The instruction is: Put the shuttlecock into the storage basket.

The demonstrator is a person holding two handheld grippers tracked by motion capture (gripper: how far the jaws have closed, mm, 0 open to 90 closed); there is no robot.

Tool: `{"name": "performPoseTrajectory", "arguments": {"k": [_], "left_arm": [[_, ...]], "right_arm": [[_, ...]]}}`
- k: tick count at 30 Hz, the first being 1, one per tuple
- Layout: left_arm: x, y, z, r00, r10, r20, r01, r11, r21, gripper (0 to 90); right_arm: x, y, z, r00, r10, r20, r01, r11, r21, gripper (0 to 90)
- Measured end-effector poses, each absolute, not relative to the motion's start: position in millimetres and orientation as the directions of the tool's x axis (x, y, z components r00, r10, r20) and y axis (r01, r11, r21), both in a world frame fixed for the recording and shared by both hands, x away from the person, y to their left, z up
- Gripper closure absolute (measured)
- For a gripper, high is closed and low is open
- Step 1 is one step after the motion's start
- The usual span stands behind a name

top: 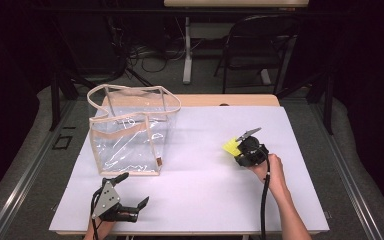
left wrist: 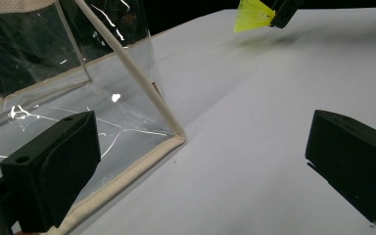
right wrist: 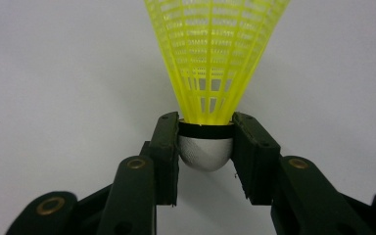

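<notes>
Two claws work this white table (top: 205, 190), and the coming move turns on how the shuttlecock lies relative to the bag's open top. Nearest the person, the left claw (top: 130, 192) rests low on the table with its jaws spread wide and nothing between them; in the left gripper view its jaws frame the near bottom corner of the clear plastic tote bag (left wrist: 54, 98), which sits just beside it. Farther out on the right side, the right claw (right wrist: 205, 142) is clamped on the white cork of the yellow shuttlecock (right wrist: 215, 58), one jaw on each side of the black band, the mesh skirt pointing straight away along the claw's own axis. In the high view the shuttlecock (top: 231, 147) points left toward the bag (top: 130, 130), well apart from it across bare table. The bag stands upright at the far left, mouth open upward with its beige trim and handles sagging. By my reading, the right claw carries the load and must travel left and up over the rim; the left claw is nearer the bag and placed to steady it.
</notes>
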State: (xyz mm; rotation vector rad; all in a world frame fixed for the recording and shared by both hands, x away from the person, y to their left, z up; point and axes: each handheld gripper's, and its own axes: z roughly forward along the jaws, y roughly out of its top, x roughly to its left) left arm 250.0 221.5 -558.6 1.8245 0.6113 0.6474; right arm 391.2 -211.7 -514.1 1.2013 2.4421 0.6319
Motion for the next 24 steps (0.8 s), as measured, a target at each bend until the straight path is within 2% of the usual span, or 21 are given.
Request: {"name": "performPoseTrajectory", "arguments": {"k": [24], "left_arm": [[250,222,-558,0.722,0.676,0.146,0.101,-0.312,0.945,0.0]], "right_arm": [[382,-210,-495,-0.587,0.800,-0.121,0.620,0.541,0.568,64.4]]}}
